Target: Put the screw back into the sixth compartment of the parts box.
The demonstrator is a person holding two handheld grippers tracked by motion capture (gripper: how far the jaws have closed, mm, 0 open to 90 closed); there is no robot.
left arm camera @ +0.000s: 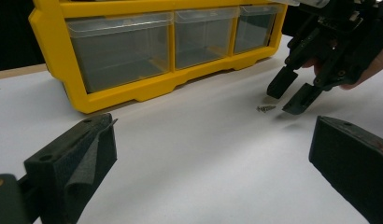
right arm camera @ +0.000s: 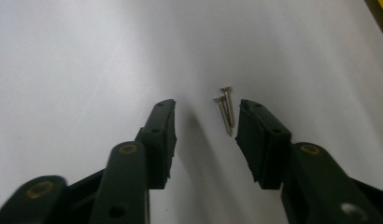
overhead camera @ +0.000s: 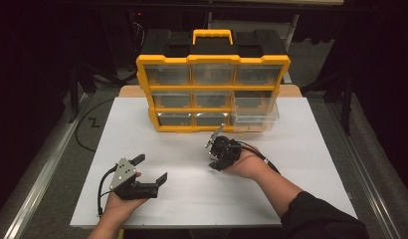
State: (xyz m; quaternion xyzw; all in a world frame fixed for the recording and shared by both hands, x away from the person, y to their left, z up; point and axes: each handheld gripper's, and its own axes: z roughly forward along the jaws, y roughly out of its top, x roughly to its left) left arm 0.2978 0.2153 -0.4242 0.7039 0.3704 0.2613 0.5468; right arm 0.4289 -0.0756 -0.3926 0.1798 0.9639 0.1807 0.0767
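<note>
Two small metal screws (right arm camera: 225, 109) lie side by side on the white table top (right arm camera: 87, 56). My right gripper (right arm camera: 207, 112) points down at them, open, with the screws between its jaws and close to the right jaw. In the left gripper view the screws (left arm camera: 265, 108) lie just under the right gripper (left arm camera: 292, 93), whose tips hover slightly above the table. In the high view the right gripper (overhead camera: 214, 160) is at the middle of the table. My left gripper (overhead camera: 152, 168) rests at the front left, open wide and holding nothing; it faces the cabinet (left arm camera: 213, 154).
A yellow and black drawer cabinet (overhead camera: 212, 59) with clear drawers stands at the back of the white table (overhead camera: 301, 164). Its bottom right drawer (overhead camera: 255, 118) is pulled out. Dark floor and the table's edges surround the work area.
</note>
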